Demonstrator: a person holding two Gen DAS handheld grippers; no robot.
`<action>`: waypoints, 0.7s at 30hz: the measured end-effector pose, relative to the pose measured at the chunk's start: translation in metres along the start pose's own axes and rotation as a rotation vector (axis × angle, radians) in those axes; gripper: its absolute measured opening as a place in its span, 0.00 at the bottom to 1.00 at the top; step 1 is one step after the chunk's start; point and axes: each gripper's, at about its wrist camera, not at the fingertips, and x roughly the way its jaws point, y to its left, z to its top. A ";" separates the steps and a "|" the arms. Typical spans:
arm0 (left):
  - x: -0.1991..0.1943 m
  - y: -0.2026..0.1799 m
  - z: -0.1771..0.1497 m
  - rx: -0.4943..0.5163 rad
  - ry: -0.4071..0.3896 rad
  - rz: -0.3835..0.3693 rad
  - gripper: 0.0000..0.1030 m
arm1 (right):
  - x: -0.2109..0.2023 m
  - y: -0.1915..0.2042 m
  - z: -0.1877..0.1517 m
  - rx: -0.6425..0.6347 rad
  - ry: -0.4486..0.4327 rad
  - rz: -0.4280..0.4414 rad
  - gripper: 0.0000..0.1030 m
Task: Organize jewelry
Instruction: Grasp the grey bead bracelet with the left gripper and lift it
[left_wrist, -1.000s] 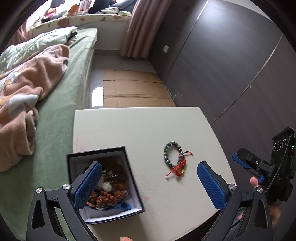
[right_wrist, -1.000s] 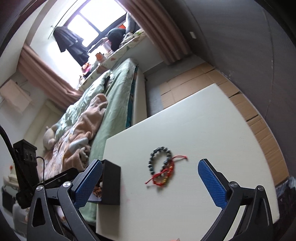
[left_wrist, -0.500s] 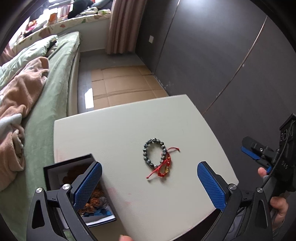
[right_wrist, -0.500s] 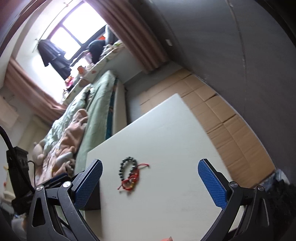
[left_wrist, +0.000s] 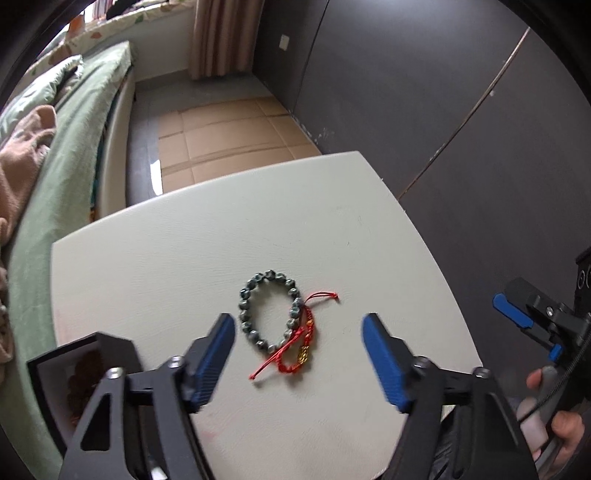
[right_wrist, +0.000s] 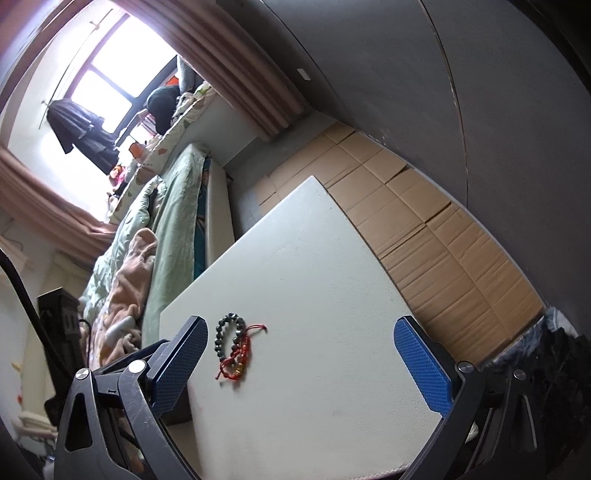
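- While both hover over the tabletop (left_wrist: 177, 258), the left claw (left_wrist: 298, 350) and right claw (right_wrist: 297, 363) stand apart, gripping nothing; their pads are blue and ribbed.
- Two bracelets lie touching mid-tabletop: a ring of round grey-green beads (left_wrist: 268, 310) and a red cord (left_wrist: 300, 349) carrying gold beads.
- One black square box (left_wrist: 79, 373), white-lined, sits at the tabletop's left edge, holding brown beads.

White table (left_wrist: 166, 258); green bed (left_wrist: 74, 147) beside; cardboard (left_wrist: 229, 133) on floor; pink curtain (right_wrist: 236, 77).
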 end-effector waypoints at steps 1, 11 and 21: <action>0.003 -0.001 0.002 -0.001 0.005 0.000 0.63 | 0.002 -0.002 0.000 0.007 0.005 0.004 0.99; 0.045 -0.003 0.014 -0.042 0.047 0.041 0.38 | 0.018 -0.007 0.000 0.028 0.059 -0.005 0.81; 0.067 0.001 0.019 -0.071 0.068 0.126 0.29 | 0.024 -0.012 0.001 0.059 0.082 0.006 0.81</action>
